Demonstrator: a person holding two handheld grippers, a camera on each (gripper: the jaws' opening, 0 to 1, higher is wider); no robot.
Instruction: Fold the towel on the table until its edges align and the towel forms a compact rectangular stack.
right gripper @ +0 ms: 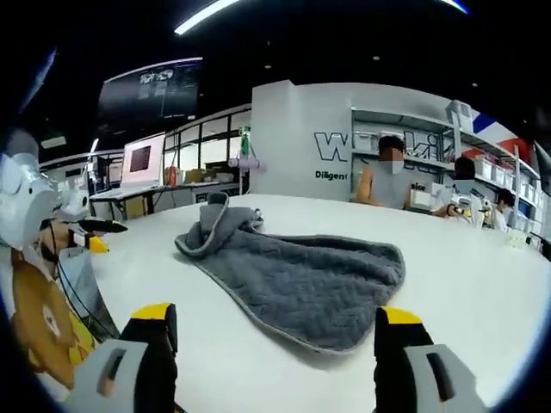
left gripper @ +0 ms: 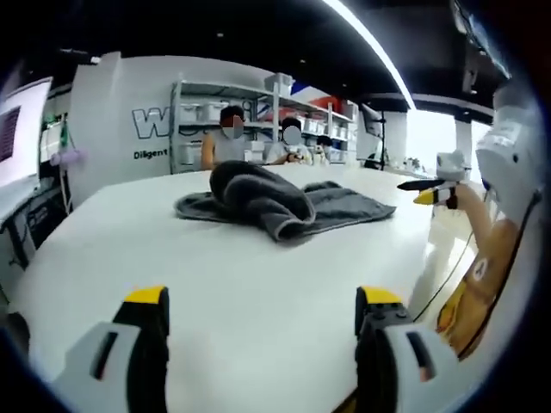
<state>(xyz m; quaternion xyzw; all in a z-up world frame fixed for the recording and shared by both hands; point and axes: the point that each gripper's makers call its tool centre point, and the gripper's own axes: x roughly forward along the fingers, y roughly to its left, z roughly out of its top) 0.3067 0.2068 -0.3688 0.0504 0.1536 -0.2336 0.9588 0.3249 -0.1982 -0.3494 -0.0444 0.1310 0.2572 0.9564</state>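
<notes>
Zero folds done | towel (right gripper: pixel 301 275) crumpled on table (right gripper: pixel 482 284) | both grippers, left (left gripper: pixel 263 331) and right (right gripper: pixel 275 344), jaws spread, grasping nothing | next: you pinch near hem corners.

You have the towel (left gripper: pixel 280 205) lying on the table (left gripper: pixel 224 284), toward its far edge in the left gripper view, with one part heaped up on the rest. Your left gripper (left gripper: pixel 263 331) sits over the near edge, well short of the cloth, jaws spread with nothing between them. In the right gripper view the towel (right gripper: pixel 301 275) spreads from the table's (right gripper: pixel 482 284) left edge toward the middle, its bunched end at the far left; your right gripper (right gripper: pixel 274 344) hangs just before its near hem, jaws apart. Behind the table's far edge sit people (right gripper: pixel 386 176), with shelves (left gripper: pixel 258 120) behind them.
</notes>
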